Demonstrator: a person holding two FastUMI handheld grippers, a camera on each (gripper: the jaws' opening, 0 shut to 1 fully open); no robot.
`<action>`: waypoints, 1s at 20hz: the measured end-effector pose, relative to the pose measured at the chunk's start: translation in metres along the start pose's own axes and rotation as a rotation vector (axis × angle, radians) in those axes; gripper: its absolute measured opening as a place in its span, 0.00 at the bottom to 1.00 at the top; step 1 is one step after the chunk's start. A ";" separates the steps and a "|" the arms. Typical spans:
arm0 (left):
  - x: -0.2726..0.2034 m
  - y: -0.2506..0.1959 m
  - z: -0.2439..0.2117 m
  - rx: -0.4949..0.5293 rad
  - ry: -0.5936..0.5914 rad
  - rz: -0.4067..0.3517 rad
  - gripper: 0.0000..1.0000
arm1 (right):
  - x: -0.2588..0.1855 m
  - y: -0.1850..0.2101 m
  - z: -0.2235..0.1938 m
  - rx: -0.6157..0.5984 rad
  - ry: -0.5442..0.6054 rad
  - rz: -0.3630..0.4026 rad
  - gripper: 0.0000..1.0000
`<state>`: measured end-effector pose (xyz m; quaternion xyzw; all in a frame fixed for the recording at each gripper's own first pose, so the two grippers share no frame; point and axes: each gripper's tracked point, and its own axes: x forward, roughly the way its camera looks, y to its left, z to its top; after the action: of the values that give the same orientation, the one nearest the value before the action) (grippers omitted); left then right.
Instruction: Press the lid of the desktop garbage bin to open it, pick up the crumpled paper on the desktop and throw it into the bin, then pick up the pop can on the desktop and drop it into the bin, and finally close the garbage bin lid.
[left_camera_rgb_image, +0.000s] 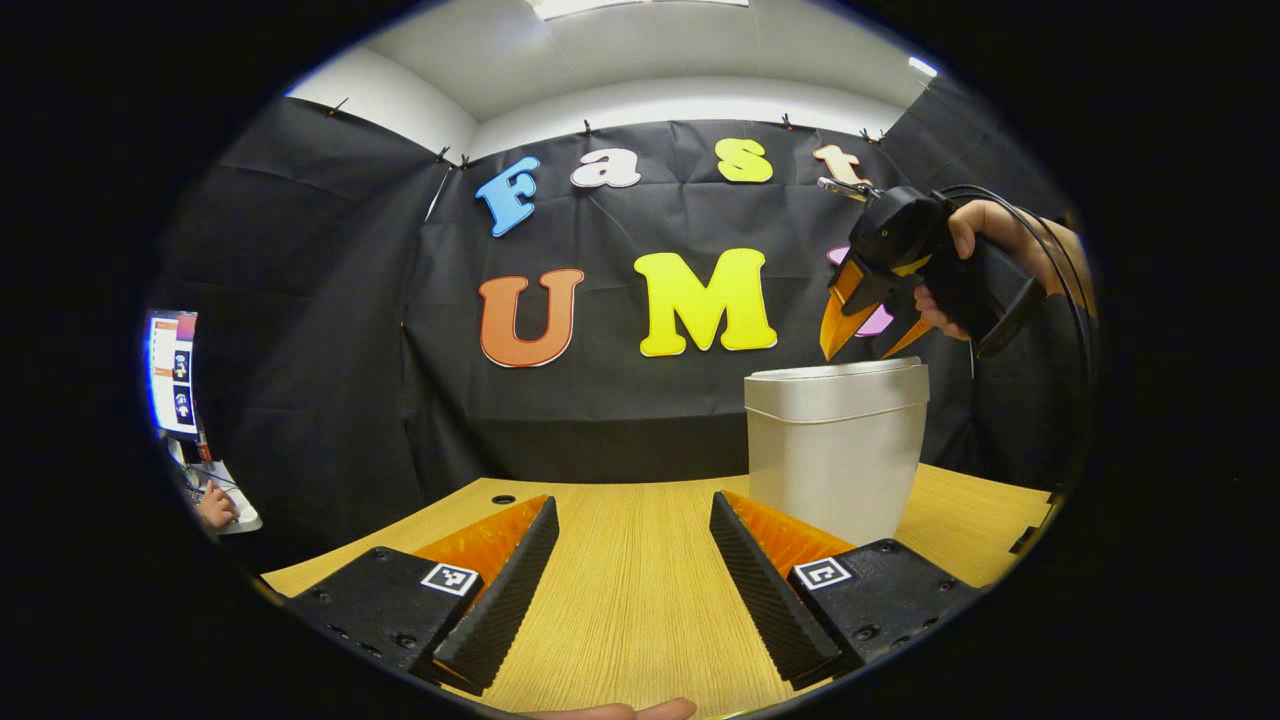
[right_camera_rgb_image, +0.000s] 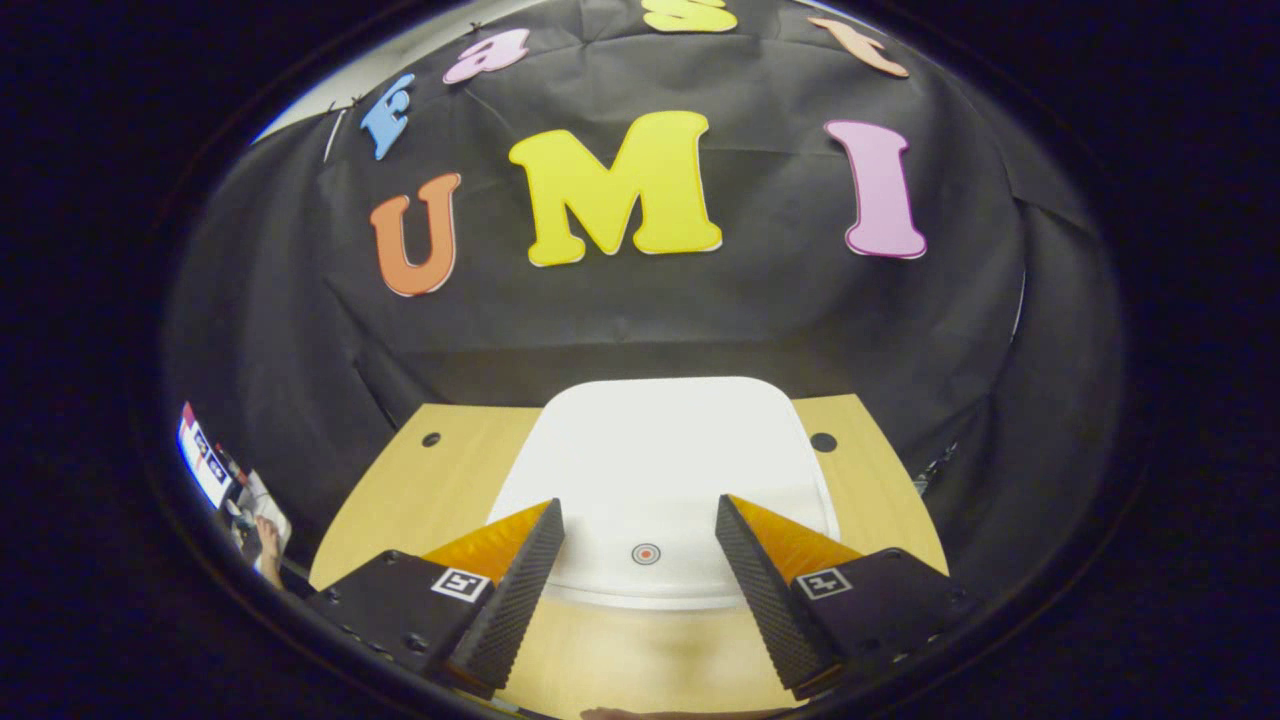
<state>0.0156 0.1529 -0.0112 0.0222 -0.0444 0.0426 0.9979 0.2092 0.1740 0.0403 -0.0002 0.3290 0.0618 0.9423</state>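
The pale desktop bin stands on the wooden table with its lid down, to the right in the left gripper view. A hand holds my right gripper just above the bin's top, pointing down, fingers apart. From the right gripper view I look straight down on the white lid, which carries a small red ring mark; my right gripper hovers open above the lid's near edge. My left gripper is open low over the table, left of the bin, holding nothing.
A monitor and a person's hand at a keyboard sit beyond the table's left edge. Cable holes mark the tabletop. Black cloth closes the back close behind the bin.
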 end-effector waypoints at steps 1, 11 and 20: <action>0.001 0.000 -0.001 0.000 -0.001 -0.003 0.98 | 0.001 0.000 -0.002 -0.037 -0.001 -0.019 0.95; -0.003 -0.019 -0.006 -0.031 0.013 -0.080 0.98 | -0.002 0.001 -0.005 0.010 -0.240 -0.048 0.98; -0.004 -0.020 -0.011 -0.012 0.026 -0.071 0.99 | 0.000 0.001 -0.011 -0.030 -0.449 -0.051 1.00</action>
<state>0.0147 0.1328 -0.0231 0.0174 -0.0311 0.0072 0.9993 0.2022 0.1741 0.0321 -0.0087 0.1101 0.0415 0.9930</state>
